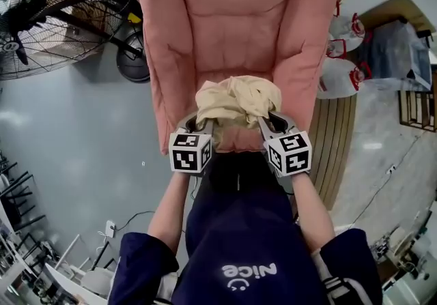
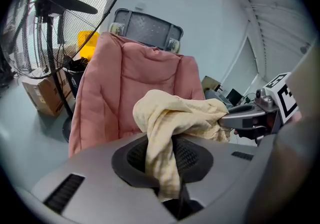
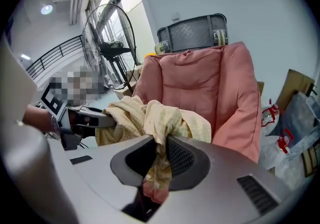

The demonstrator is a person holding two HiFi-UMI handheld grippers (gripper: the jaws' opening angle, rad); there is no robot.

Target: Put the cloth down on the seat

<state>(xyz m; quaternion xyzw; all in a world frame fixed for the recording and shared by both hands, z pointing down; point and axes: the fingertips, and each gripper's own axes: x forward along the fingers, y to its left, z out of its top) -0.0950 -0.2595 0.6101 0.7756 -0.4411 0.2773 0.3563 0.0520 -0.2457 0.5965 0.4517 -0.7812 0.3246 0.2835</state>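
A bunched cream-yellow cloth hangs between both grippers just above the front of the pink padded chair seat. My left gripper is shut on the cloth's left end, and the cloth runs down between its jaws in the left gripper view. My right gripper is shut on the right end; in the right gripper view the cloth is pinched between its jaws. The chair's tall pink backrest rises behind the cloth. Each gripper shows in the other's view, the right gripper and the left gripper.
A large standing fan is at the left of the chair. White bags with red handles and wooden crates lie at the right. A cardboard box sits by the fan base. The person's dark-sleeved arms reach forward.
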